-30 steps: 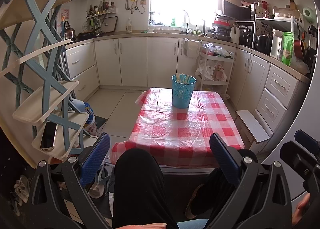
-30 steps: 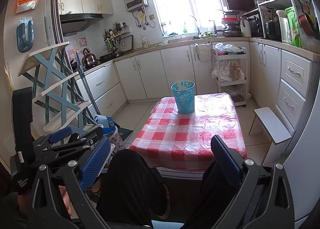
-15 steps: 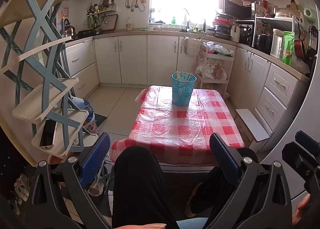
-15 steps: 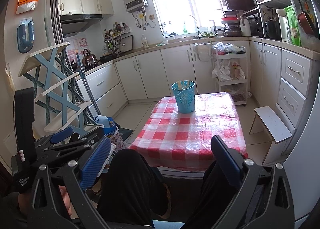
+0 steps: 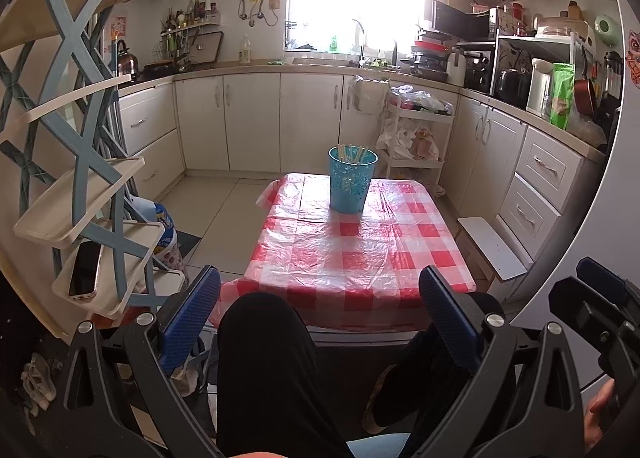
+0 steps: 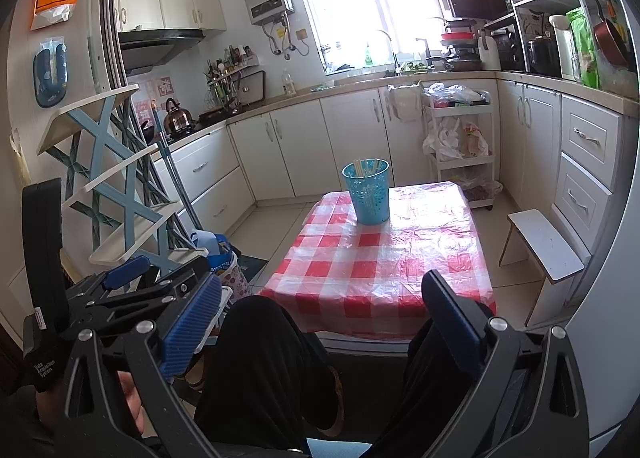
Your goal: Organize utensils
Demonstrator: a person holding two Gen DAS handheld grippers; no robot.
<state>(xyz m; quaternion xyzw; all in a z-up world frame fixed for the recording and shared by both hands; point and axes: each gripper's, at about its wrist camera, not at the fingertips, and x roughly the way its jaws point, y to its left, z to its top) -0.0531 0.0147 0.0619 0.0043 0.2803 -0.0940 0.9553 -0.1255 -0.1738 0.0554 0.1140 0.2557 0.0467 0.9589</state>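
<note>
While both claws, left claw [image 5: 320,322] and right claw [image 6: 324,322], hang apart and empty short of the counter's [image 5: 360,258] near edge, nothing is gripped. Chopsticks [image 5: 352,152] stand upright in the blue basket [image 5: 352,186] toward the far edge, evidently for containment.

Left gripper [image 6: 120,298] side strap: white print "Data Acquisition System". Red wall sticker [image 5: 120,24]: single character, possibly 鑫; poorly resolved.

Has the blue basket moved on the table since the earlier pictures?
No. The basket stands on the same squares of the red-checked cloth, at the far end of the table, as before. Only the camera has shifted slightly.
</note>
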